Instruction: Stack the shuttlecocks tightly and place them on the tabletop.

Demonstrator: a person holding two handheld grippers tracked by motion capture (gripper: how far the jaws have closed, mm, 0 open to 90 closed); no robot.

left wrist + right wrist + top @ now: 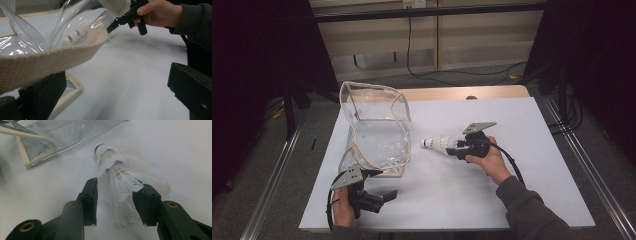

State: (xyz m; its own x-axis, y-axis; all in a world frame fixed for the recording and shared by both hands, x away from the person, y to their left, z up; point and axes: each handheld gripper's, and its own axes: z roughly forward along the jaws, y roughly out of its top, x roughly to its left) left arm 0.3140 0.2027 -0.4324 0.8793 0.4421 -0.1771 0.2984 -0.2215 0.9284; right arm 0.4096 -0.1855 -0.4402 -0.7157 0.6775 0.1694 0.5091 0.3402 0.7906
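The left tool sits nearest, at the desk's front edge, its jaws spread wide with the cream strap of the clear bag lying across 1 of them. Farther in, the right tool has its jaws parted around the feathered skirt of a white shuttlecock, whose cork points toward the bag's open mouth just beyond.

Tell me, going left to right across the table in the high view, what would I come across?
Left gripper at the near left → clear plastic bag with cream trim → white shuttlecocks → right gripper, its jaws either side of the shuttlecocks' feathers.
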